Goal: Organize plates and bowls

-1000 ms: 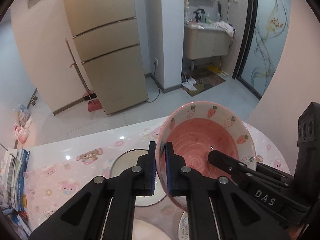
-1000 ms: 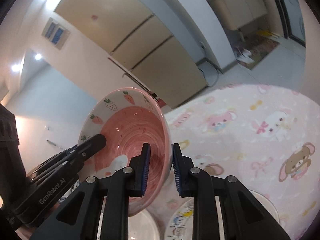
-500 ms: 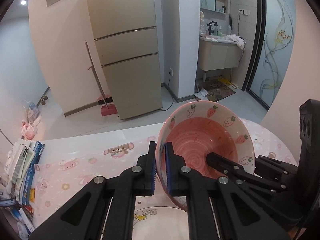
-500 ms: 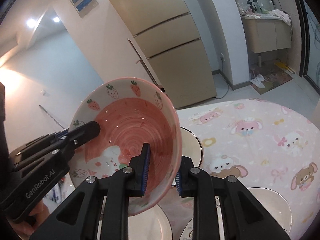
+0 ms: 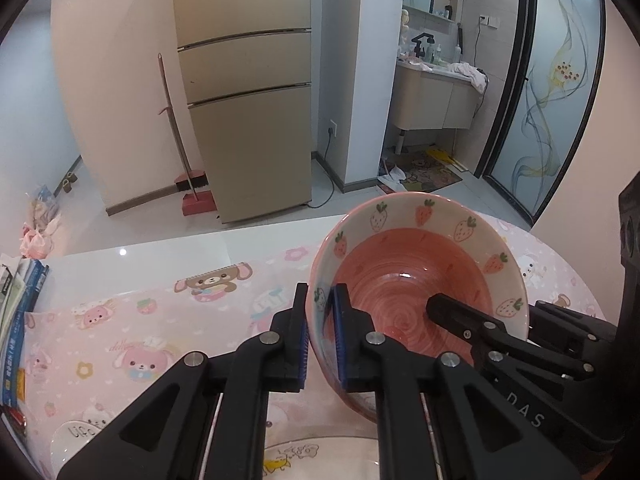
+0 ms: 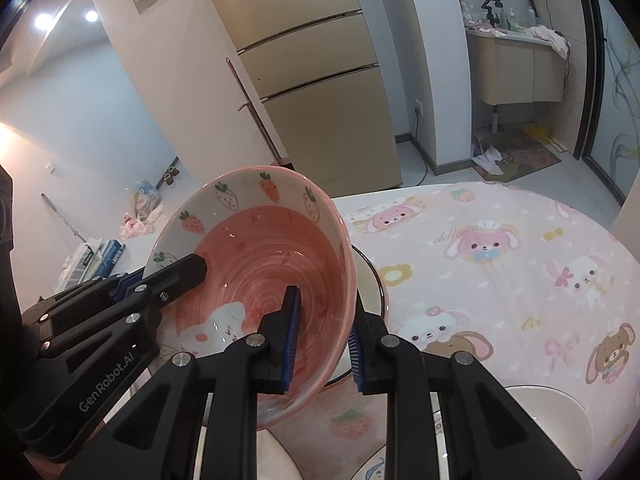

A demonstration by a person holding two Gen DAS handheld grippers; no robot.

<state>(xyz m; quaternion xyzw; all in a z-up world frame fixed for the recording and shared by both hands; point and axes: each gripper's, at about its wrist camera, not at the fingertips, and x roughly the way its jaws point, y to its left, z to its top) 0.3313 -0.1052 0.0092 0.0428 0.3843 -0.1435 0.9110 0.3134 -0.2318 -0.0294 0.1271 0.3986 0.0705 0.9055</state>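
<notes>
Bowl (image 6: pixel 256 248) above plates (image 6: pixel 370 280) on table (image 6: pixel 520 248)

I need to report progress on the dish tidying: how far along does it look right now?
Nothing looks stacked yet. In hand: both grippers, left gripper and right gripper, clamp opposite rims of the pink strawberry bowl, held tilted above the pink cartoon tablecloth. Left to do: set it down, then deal with the dark-rimmed plate, the white plate and the illustrated plate, which lie apart.

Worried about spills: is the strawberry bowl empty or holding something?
Empty. The strawberry bowl, tilted between both grippers, shows its bare pink spiral bottom, with only glare spots.
</notes>
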